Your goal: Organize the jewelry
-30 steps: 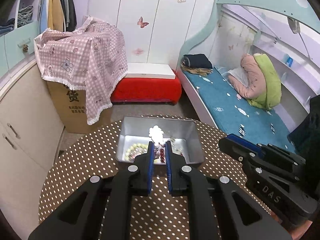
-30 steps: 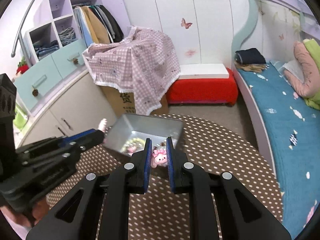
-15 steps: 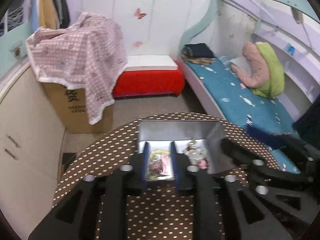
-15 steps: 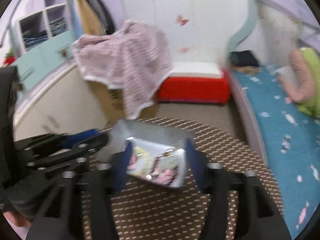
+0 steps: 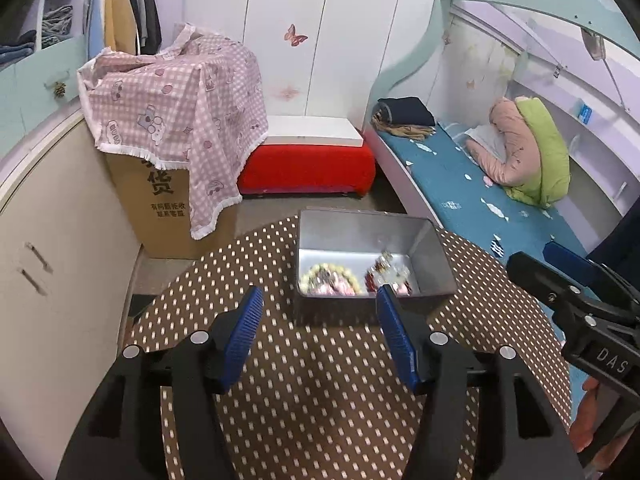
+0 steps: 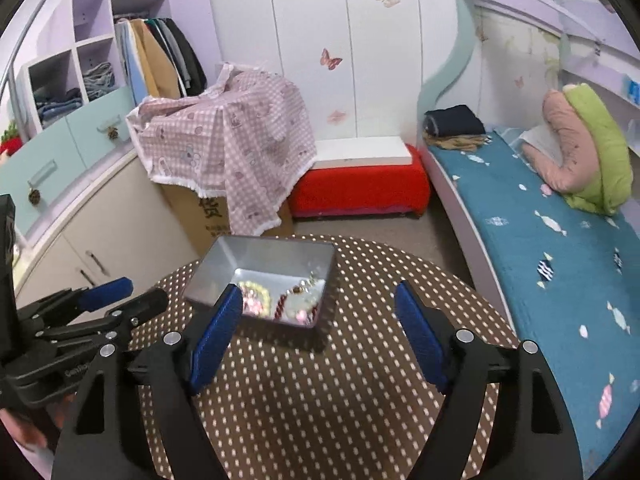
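Metal tin (image 5: pixel 434 256), on dotted table (image 5: pixel 320 380): jewelry (image 5: pixel 352 278) is heaped inside, apparently beads. Left gripper (image 5: pixel 318 330) and right gripper (image 6: pixel 318 326) are held just short of its near wall, jaws opening, nothing between; neither is clearly nearer.

A round table (image 5: pixel 320 392) stands in the front of the room, and a metal tray (image 5: pixel 430 252) rests on its far part. In the tray lie the jewelry pieces (image 5: pixel 352 278), gathered at the near side. Behind the table, to the left, is a cardboard box (image 5: pixel 156 208) with a cloth (image 5: pixel 176 108) over it. A low bench (image 5: pixel 308 164) stands against the back wall, right of the box. The bed (image 5: pixel 480 204) runs along the right side, with folded clothes (image 5: pixel 404 116) at its far end.
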The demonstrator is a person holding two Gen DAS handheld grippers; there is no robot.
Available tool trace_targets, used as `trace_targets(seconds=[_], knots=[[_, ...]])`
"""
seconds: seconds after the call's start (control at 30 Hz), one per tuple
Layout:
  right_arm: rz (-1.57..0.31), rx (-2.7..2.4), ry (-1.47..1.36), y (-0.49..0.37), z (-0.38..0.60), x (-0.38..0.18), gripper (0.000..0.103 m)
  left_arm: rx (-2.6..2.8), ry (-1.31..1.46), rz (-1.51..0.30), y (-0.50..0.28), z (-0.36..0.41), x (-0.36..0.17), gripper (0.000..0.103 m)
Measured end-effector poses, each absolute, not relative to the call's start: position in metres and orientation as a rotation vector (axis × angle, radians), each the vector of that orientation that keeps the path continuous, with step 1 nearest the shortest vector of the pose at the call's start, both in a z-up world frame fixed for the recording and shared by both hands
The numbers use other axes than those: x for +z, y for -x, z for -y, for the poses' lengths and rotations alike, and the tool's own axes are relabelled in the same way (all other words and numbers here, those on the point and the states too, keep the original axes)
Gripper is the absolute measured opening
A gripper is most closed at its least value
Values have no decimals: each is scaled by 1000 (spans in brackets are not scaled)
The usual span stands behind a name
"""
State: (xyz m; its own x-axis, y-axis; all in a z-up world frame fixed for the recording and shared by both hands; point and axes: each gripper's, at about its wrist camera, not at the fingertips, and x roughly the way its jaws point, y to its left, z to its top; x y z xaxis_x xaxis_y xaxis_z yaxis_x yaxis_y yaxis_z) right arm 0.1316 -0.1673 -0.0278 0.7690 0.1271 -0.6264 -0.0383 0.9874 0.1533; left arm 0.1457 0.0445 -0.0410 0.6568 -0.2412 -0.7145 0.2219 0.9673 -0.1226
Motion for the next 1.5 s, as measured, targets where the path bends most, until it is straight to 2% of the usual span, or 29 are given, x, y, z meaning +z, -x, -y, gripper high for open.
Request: trace_targets(seconds=[0.03,0.07,0.27,0.63,1.2,1.33,1.43,1.5], knots=[[-678,78,-137,-120,170,-26,78,-260,27,-812,-137,-45,-39,68],[-670,69,-139,-112,172,-25,82,-252,27,-813,-130,-45,-38,68],[-655,-23,-154,-50,179,-21,88,-228,25,-800,-82,-42,-29,68],[-516,-152,-106,41,184,-4,88,-176,-36,-697,-10,-27,-4,69],[-314,-232,-56,108,179,35,88,-138,-70,-532,56,-13,37,69],[-283,-238,-41,114,175,40,88,-138,-65,-502,66,-14,42,77],[-259,-238,-24,117,170,42,94,-146,-65,-501,67,-14,42,77],[-256,-233,-16,118,166,44,94,-147,-66,-499,68,-14,42,77]])
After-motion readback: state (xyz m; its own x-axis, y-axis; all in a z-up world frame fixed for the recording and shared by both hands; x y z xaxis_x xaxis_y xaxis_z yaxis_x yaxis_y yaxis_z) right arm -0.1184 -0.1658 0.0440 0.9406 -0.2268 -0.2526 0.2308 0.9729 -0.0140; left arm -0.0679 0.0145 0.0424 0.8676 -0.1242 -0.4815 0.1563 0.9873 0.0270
